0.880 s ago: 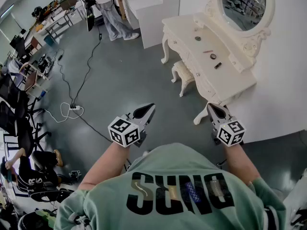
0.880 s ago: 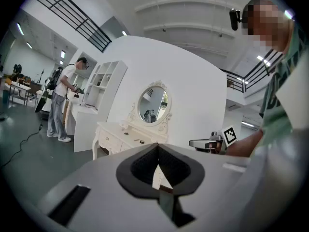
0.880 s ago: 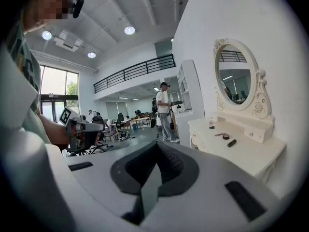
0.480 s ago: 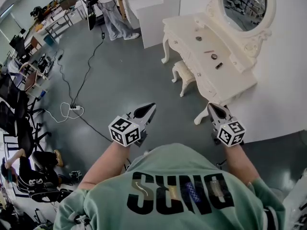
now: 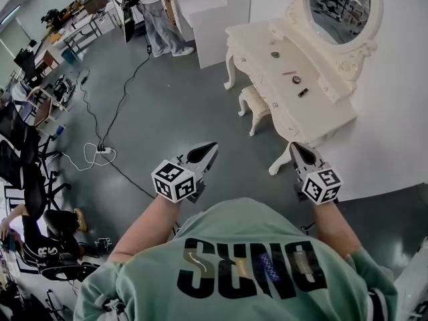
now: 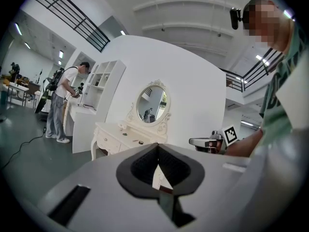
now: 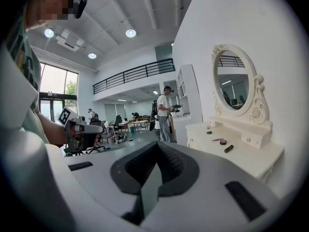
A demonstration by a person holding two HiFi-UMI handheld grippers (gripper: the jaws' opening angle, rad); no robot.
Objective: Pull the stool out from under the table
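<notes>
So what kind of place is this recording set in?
Probably a large lab or studio hall with a mock bedroom corner, not a home: a white dressing table with an oval mirror stands against a white partition, while cables run over the grey floor toward cluttered workbenches.
</notes>
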